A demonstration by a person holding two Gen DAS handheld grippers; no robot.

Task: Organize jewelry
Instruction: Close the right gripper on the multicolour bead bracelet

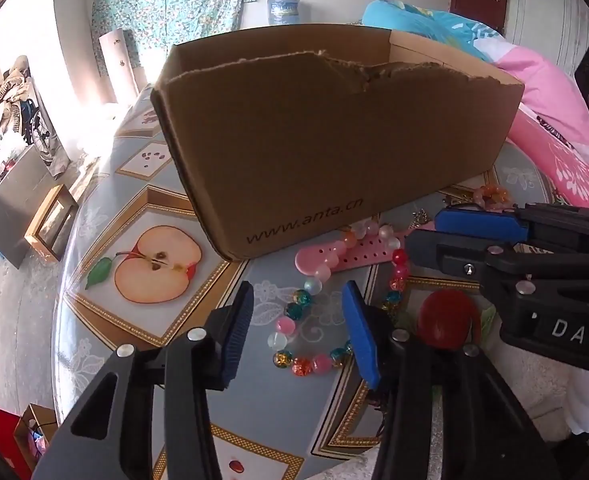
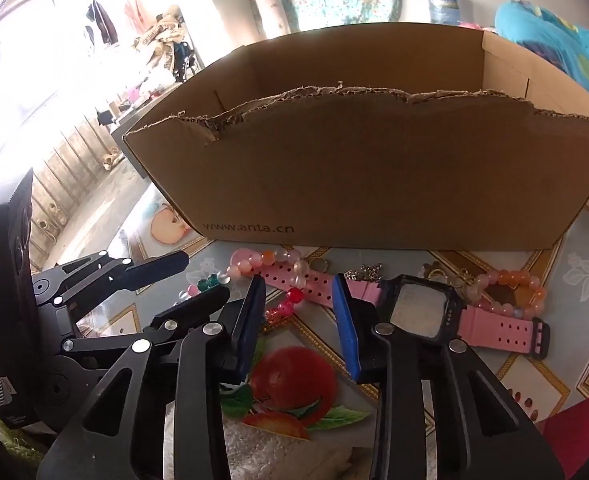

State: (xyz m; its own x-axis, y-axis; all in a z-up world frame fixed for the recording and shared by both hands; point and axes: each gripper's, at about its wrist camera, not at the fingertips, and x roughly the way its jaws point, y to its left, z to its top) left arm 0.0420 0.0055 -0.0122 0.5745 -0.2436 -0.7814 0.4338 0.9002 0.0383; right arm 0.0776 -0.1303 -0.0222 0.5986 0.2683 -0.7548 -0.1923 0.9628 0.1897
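Fruit-print tablecloth (image 2: 534, 364), pink watch (image 2: 418, 312) lengthwise along box (image 2: 374, 176)

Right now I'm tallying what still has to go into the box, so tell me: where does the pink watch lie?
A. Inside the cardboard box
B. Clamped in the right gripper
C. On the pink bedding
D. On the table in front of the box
D: in the right wrist view the pink watch lies flat on the table before the cardboard box, among the bead bracelets, and the right gripper stands open with nothing in it.
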